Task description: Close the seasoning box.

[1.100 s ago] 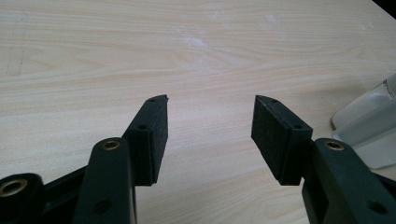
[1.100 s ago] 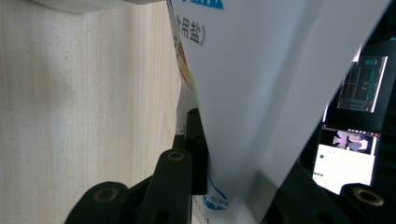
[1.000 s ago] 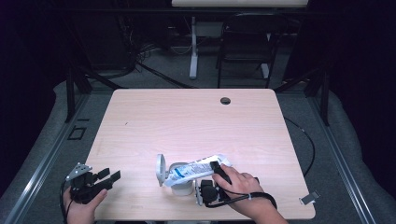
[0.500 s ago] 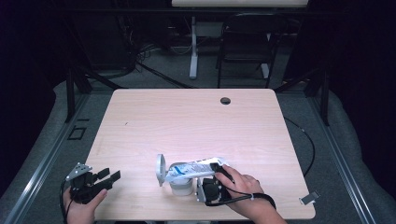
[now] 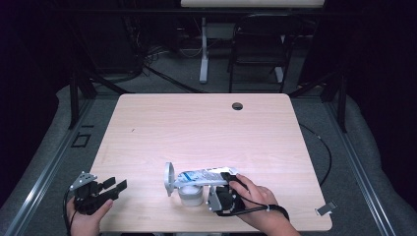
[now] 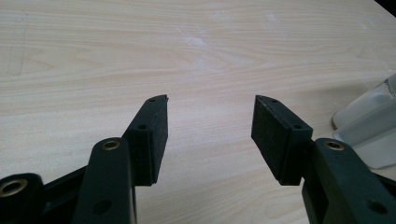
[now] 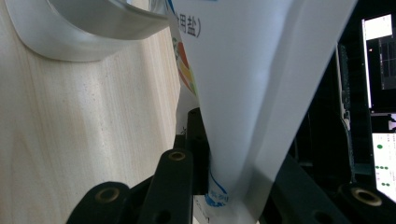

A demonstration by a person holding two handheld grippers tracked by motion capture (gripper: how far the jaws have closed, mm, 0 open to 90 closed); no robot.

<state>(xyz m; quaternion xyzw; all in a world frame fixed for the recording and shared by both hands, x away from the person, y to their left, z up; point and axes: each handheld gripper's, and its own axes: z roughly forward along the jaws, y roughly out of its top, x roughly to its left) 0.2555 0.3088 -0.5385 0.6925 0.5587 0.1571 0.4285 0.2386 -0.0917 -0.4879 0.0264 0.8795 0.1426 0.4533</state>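
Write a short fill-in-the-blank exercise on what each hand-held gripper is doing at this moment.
1. The right hand-held gripper is shut on a white ____ with blue print.
2. The left hand-held gripper has its jaws ____, with nothing between them.
3. The bag lies tilted over a clear ____ near the table's front edge.
4. The left hand-held gripper sits at the table's front-____ corner.

Missing words: bag; open; container; left

Table layout, near edge
A bag [image 5: 206, 175] lies across a jar [image 5: 190, 193] near the table's [image 5: 206, 123] front edge; its lid [image 5: 168, 178] stands just left; a hole [image 5: 237, 105] sits far behind.
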